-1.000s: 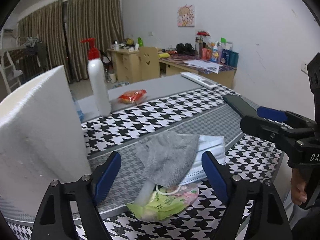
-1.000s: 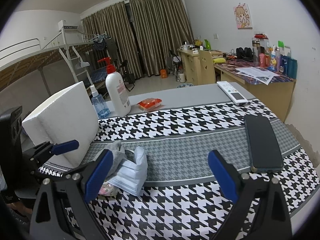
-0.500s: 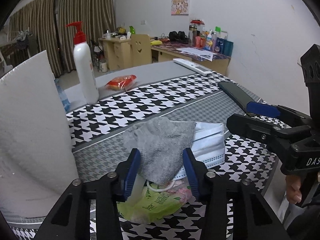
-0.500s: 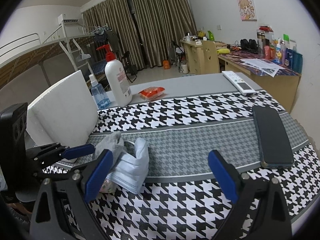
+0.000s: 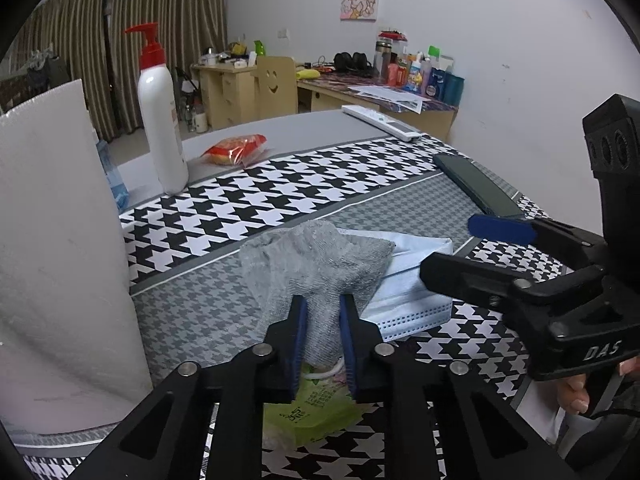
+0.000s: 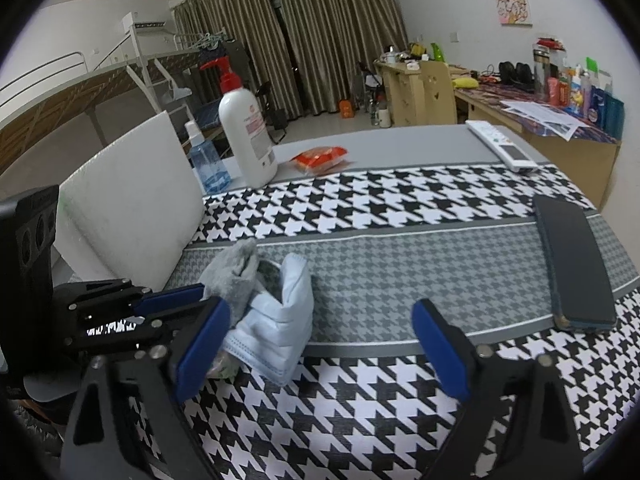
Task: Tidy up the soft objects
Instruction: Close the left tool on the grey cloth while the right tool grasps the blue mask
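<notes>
**Sock pickup from the soft pile**

Grey sock (image 5: 316, 268) was found on top of a small heap at the near left of the houndstooth tablecloth (image 6: 400, 208), draped over a stack of blue face masks (image 5: 412, 296) and a green wipes packet (image 5: 312, 408). A white foam block (image 5: 52, 248) stood just left of the heap.

The left gripper (image 5: 323, 334) was seen closing, its jaws narrowed onto the near end of the sock, with the fabric bunched between the blue pads (image 5: 299, 332). The right gripper (image 6: 324, 348) was held wide, with its jaws beginning to close and nothing between them, positioned just right of the masks.

For a clean lift, only sock fabric should be pinched. A white loop, probably a mask ear loop, (image 5: 324, 372) lay just below the jaws and could be snagged. The masks are judged likely to drag along if the sock is pulled sideways, so a straight upward lift is advised. Use of the right gripper to steady the mask stack is recommended.
</notes>
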